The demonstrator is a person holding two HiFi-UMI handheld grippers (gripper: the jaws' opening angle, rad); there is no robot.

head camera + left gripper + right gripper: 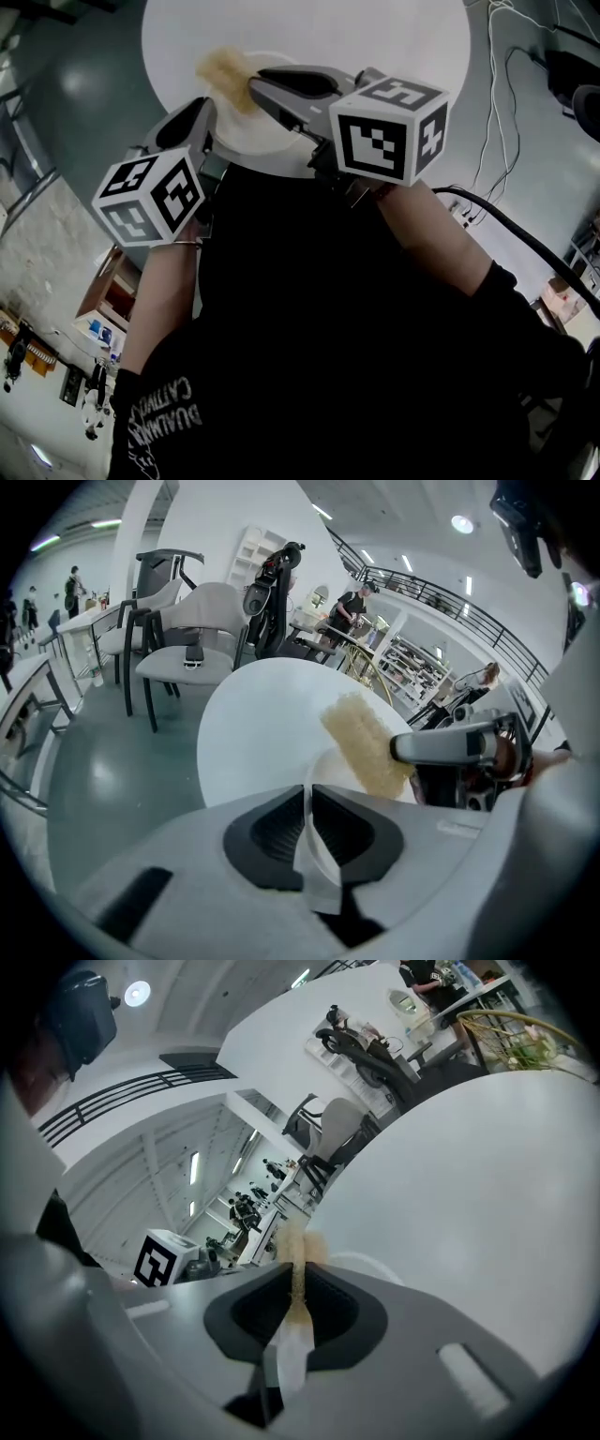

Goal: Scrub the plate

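Note:
A white plate (267, 136) is held over the round white table (394, 47). My left gripper (208, 111) is shut on its near rim; in the left gripper view the thin rim (314, 803) runs between the two pads (272, 832). A beige fibrous scrubber (225, 73) lies on the plate's upper face, and my right gripper (258, 89) is shut on it. The left gripper view shows the scrubber (366, 742) across the plate with the right gripper (450, 747) behind it. In the right gripper view the scrubber (298, 1251) is pinched between the pads, with the plate's rim (375, 1265) just beyond.
The grey floor (75, 112) surrounds the table. Grey chairs (183, 639) stand past its far side, with a dark scooter-like thing (267, 588) beside them. White cables (497, 103) trail over the floor at the right. People stand far off in the hall.

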